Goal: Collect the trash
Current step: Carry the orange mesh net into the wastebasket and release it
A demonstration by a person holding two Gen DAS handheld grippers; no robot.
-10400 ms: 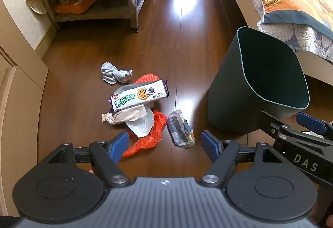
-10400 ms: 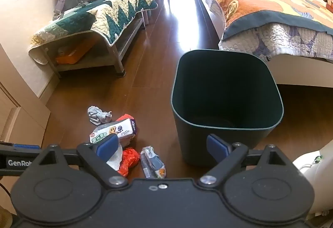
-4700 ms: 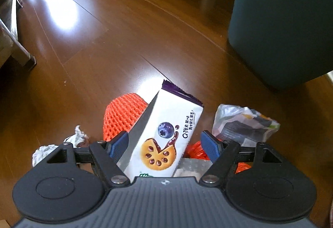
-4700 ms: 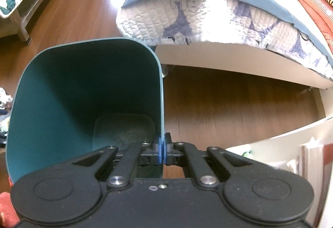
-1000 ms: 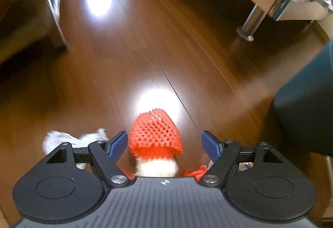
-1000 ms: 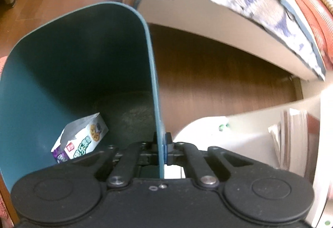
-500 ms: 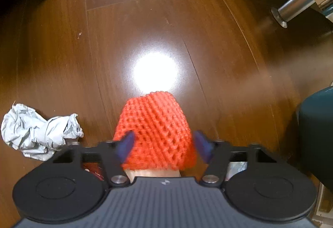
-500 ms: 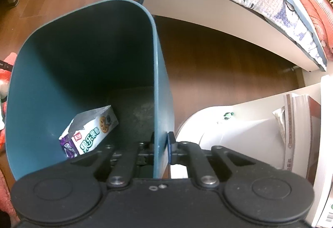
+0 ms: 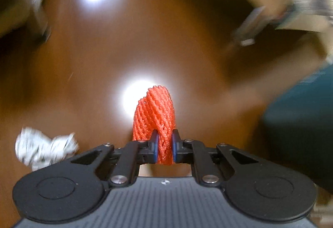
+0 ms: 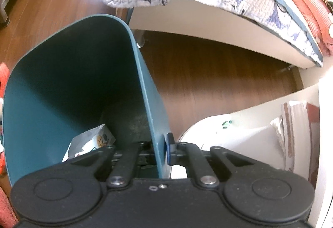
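Fingers left: left gripper just closed, blue pads pinching orange foam mesh fruit sleeve.
Fingers right: right gripper clamped on wall of dark teal plastic trash bin.
Right view only: white biscuit box on bin bottom.
Left view only: crumpled white paper, left of sleeve, blurred.
Sleeve axis: long axis runs straight away from the pads, free end forward.
Sleeve place: left of bin.
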